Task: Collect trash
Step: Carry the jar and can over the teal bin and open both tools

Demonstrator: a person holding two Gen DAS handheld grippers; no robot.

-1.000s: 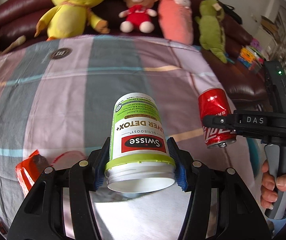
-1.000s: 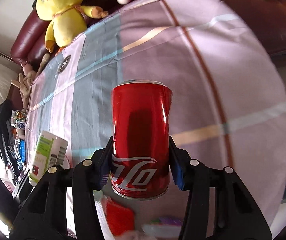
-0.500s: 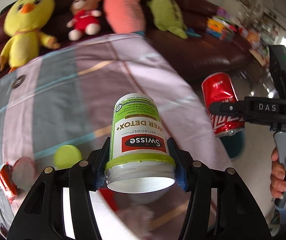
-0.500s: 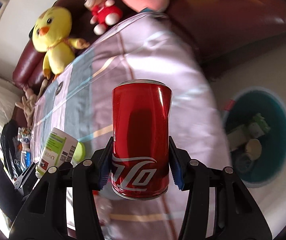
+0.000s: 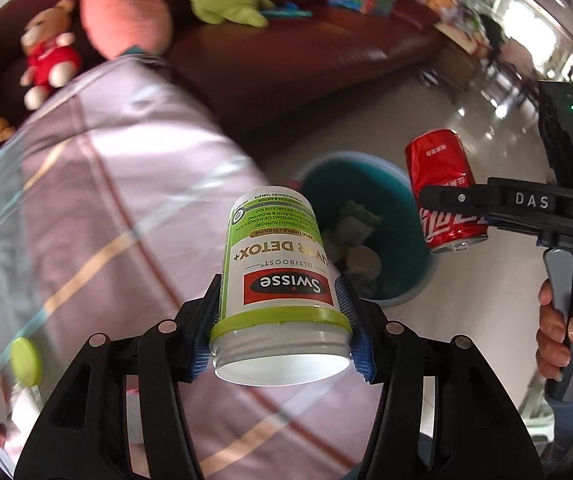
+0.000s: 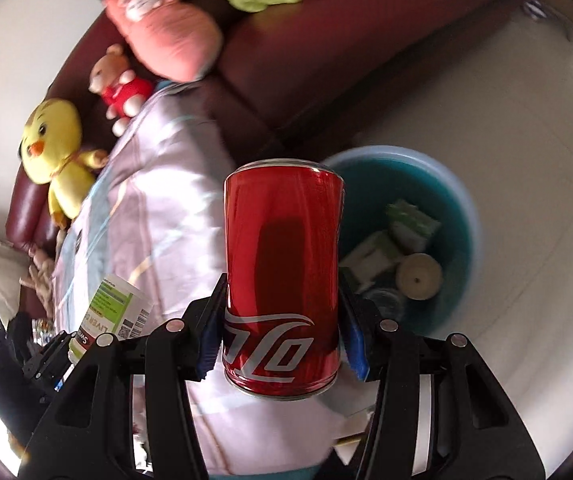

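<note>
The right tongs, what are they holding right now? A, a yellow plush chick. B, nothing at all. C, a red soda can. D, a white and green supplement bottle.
C: the right tongs are clamped on the red soda can, pads pressed on both its sides, with the teal trash bin on the floor beyond it.

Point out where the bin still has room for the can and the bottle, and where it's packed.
The teal bin is bare along its far inner wall and its left side beside the red can. The near right bottom is crowded: green-and-white packets and a tape roll. The white bottle is held over the striped cloth, short of the rim.
</note>
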